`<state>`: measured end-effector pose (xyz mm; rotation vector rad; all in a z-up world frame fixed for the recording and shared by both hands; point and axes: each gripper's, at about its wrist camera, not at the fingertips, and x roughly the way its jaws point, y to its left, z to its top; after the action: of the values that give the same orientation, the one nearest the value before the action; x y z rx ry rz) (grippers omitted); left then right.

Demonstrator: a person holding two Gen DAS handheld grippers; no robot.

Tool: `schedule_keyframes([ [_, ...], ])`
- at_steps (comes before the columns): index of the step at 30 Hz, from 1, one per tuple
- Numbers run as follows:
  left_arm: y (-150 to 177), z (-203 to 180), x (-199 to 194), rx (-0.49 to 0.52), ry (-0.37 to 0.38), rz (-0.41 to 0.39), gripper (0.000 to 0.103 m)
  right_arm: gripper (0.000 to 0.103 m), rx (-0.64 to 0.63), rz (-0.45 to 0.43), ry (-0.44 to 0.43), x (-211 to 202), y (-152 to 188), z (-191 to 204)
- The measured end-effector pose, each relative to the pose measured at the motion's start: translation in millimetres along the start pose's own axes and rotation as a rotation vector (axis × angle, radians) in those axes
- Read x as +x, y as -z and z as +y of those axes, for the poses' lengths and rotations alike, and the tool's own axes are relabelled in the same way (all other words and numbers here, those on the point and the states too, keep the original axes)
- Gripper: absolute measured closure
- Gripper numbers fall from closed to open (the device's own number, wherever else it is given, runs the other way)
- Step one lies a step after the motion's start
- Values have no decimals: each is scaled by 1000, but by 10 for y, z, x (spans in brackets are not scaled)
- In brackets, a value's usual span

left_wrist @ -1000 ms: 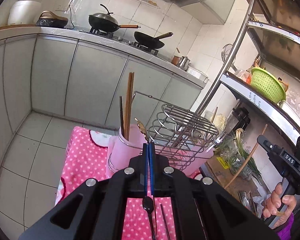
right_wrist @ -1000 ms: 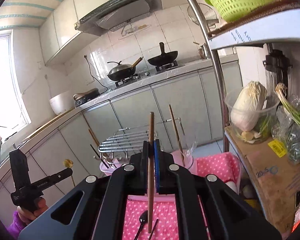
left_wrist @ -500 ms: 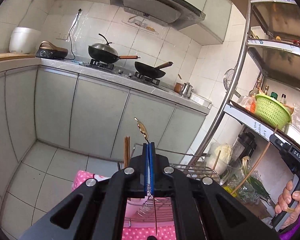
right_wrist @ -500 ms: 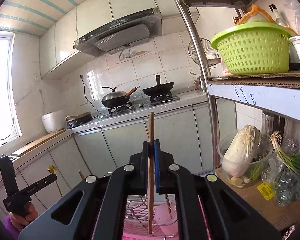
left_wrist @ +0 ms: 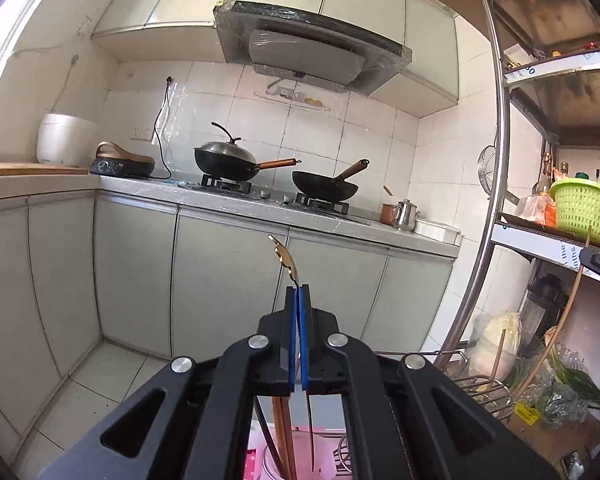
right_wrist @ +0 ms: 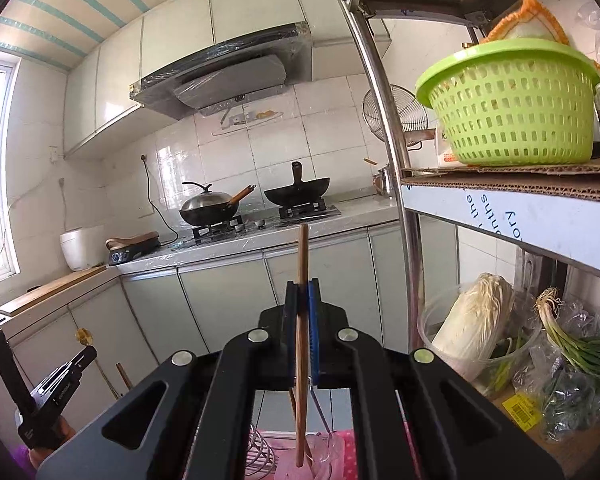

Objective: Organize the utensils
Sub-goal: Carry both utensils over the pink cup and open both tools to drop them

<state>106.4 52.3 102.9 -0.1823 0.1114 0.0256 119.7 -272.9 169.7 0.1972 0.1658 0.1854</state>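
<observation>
My left gripper (left_wrist: 298, 294) is shut on a thin gold-handled spoon (left_wrist: 286, 260), held upright with its handle end up and its shaft hanging down over the pink holder (left_wrist: 268, 462), which holds brown chopsticks (left_wrist: 283, 436). My right gripper (right_wrist: 302, 288) is shut on a wooden chopstick (right_wrist: 302, 256), held upright, its lower tip over the pink holder (right_wrist: 324, 452). The wire rack shows in the left wrist view (left_wrist: 480, 390) and the right wrist view (right_wrist: 260, 456). The left gripper also shows in the right wrist view (right_wrist: 82, 354), low at the left.
Grey cabinets and a counter with two woks (left_wrist: 228, 160) lie ahead. A steel shelf post (right_wrist: 396, 184) stands at the right, with a green basket (right_wrist: 512, 108), a cabbage (right_wrist: 472, 324) and scallions (right_wrist: 572, 344) on the shelves.
Both grippers have risen and tilted up with their utensils. The pink cloth, holder and rack have dropped to the bottom edge of both views.
</observation>
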Motion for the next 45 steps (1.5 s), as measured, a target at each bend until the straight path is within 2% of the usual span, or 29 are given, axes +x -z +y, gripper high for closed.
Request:
schedule_keyframes([
  [5, 272, -39, 89, 50, -23, 24, 102, 97, 10, 41, 6, 126, 192, -57],
  [14, 709, 58, 100, 18, 3, 152, 102, 97, 41, 137, 24, 194, 632, -185],
  [21, 781, 226, 212, -45, 17, 216, 102, 97, 91, 213, 41, 336, 903, -373],
  [25, 769, 216, 279, -59, 38, 253, 102, 97, 95, 252, 29, 515, 896, -376],
  [33, 818, 295, 494, -184, 83, 400, 100, 97, 75, 339, 5, 771, 940, -291],
  [38, 791, 259, 489, -173, 105, 426, 85, 95, 93, 348, -16, 745, 1004, -294],
  [40, 765, 201, 449, -147, 117, 423, 74, 82, 108, 369, -18, 751, 989, -311],
  [41, 746, 171, 420, -135, 121, 409, 72, 71, 110, 378, -20, 751, 983, -319],
  [42, 726, 152, 390, -125, 120, 395, 68, 67, 113, 379, -21, 738, 976, -325],
  [45, 671, 109, 336, -105, 123, 375, 61, 65, 100, 370, -29, 687, 948, -313],
])
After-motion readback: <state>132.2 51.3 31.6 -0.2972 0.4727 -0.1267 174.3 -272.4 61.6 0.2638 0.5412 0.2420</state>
